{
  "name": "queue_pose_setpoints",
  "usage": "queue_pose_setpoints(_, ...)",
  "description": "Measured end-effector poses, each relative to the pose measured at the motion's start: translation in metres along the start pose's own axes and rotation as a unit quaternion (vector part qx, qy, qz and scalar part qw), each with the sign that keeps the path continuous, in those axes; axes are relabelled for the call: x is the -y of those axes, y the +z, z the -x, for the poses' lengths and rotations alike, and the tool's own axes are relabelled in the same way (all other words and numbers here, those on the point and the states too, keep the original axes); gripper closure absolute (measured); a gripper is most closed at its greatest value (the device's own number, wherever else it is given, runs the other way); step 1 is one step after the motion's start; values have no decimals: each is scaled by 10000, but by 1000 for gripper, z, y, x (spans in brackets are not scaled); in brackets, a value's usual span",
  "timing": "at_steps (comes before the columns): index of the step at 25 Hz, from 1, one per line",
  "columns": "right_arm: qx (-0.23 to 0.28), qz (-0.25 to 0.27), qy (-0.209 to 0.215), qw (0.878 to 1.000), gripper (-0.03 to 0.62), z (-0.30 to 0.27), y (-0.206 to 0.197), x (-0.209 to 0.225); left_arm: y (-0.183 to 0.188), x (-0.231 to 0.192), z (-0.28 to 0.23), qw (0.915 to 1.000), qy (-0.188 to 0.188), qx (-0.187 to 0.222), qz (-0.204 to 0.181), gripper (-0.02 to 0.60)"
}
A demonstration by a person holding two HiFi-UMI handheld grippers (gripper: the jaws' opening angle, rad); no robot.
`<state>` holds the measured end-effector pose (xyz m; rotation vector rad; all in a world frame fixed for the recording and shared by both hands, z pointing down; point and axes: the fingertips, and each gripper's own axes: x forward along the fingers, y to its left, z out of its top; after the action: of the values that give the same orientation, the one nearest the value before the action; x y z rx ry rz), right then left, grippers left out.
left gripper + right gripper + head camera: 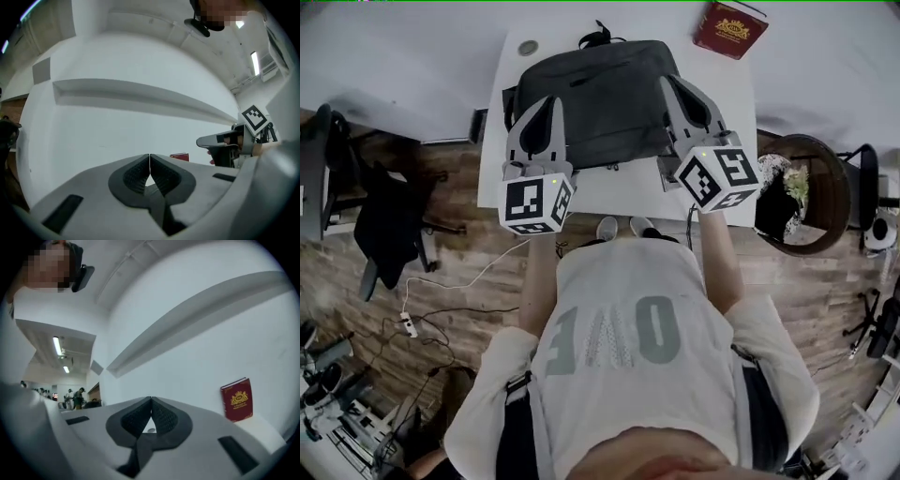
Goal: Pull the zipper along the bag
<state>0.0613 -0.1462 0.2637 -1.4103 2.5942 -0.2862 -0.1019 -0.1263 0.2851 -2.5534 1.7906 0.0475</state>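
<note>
A dark grey bag (600,98) lies flat on the white table (628,192), with its carry handle at the far edge. I cannot make out its zipper pull. My left gripper (547,101) hovers over the bag's left part and my right gripper (674,82) over its right part; both are held level, apart from the bag. In the left gripper view the left gripper (149,160) is shut with nothing between its pads. In the right gripper view the right gripper (151,402) is shut and empty too. Both gripper views face a white wall, and the bag is hidden in them.
A red book (729,28) stands at the table's far right corner, and the red book (238,398) shows again in the right gripper view. A small round disc (528,48) lies at the far left. A dark chair (384,225) stands left, a round wicker stand (802,192) right, cables (441,291) on the floor.
</note>
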Motion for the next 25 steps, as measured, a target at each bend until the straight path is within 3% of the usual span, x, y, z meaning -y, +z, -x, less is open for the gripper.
queue_pose_setpoints(2,71,-73,-363,9993,567,9,-6,6,7,1,1,9999,-65,133,-69,555)
queue_pose_setpoints(9,-135,449,-1169,9920,568,49,-48,-5,18,-4,7,9979,-358,328,-433,555)
queue_pose_setpoints(25,-147,798,-1565,9843,568,48,-55,-14,13,-26,1,9972,-587,397,-253,555)
